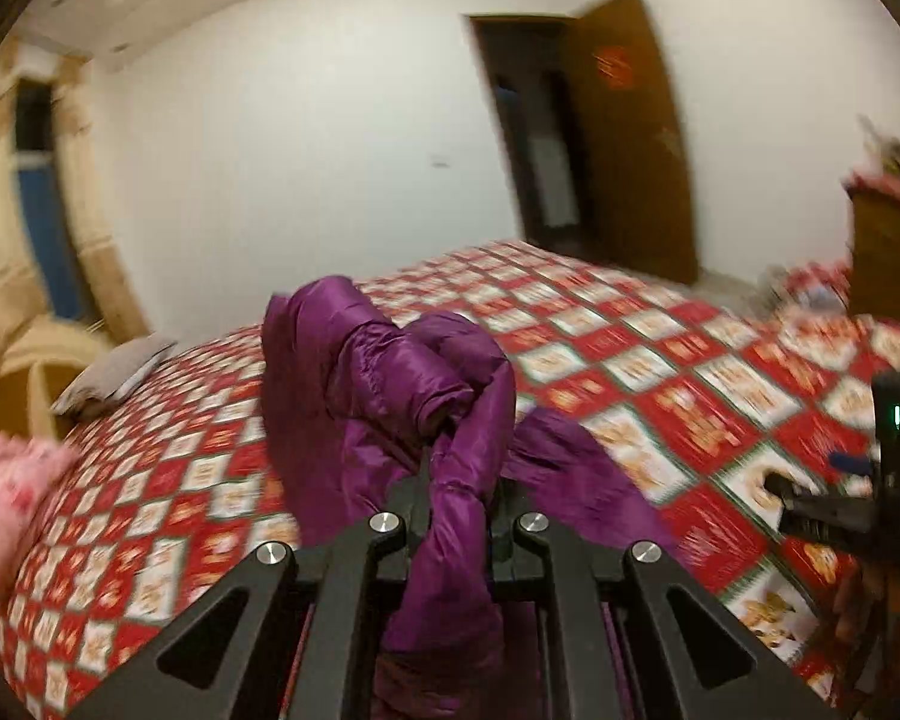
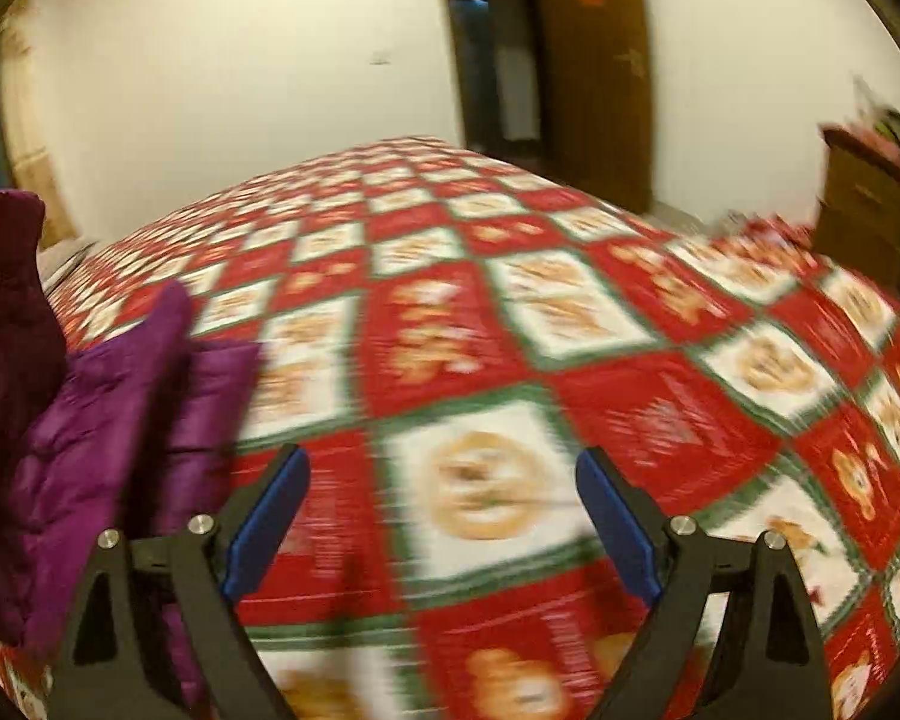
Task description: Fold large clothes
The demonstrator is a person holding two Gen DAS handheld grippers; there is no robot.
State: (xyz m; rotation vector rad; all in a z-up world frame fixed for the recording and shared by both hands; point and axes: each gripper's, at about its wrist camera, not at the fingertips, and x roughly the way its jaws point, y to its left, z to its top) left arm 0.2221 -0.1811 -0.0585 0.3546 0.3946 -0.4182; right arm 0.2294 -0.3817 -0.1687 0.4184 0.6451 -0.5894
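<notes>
A shiny purple padded jacket (image 1: 390, 372) hangs bunched above the bed, and my left gripper (image 1: 459, 480) is shut on a twisted fold of it. The cloth runs down between the jaws and hides the fingertips. In the right wrist view the same purple jacket (image 2: 90, 420) fills the left edge, partly lying on the bed. My right gripper (image 2: 444, 480) stands open over the bedcover to the jacket's right, with nothing between its blue pads (image 2: 618, 516). Its black body (image 1: 840, 516) shows at the right edge of the left wrist view.
The bed has a red, white and green checked cover (image 2: 630, 360). A grey pillow (image 1: 120, 378) and a pink cloth (image 1: 12, 498) lie at its left end. Behind stand a white wall, an open brown door (image 1: 624, 138) and a wooden cabinet (image 1: 888, 252).
</notes>
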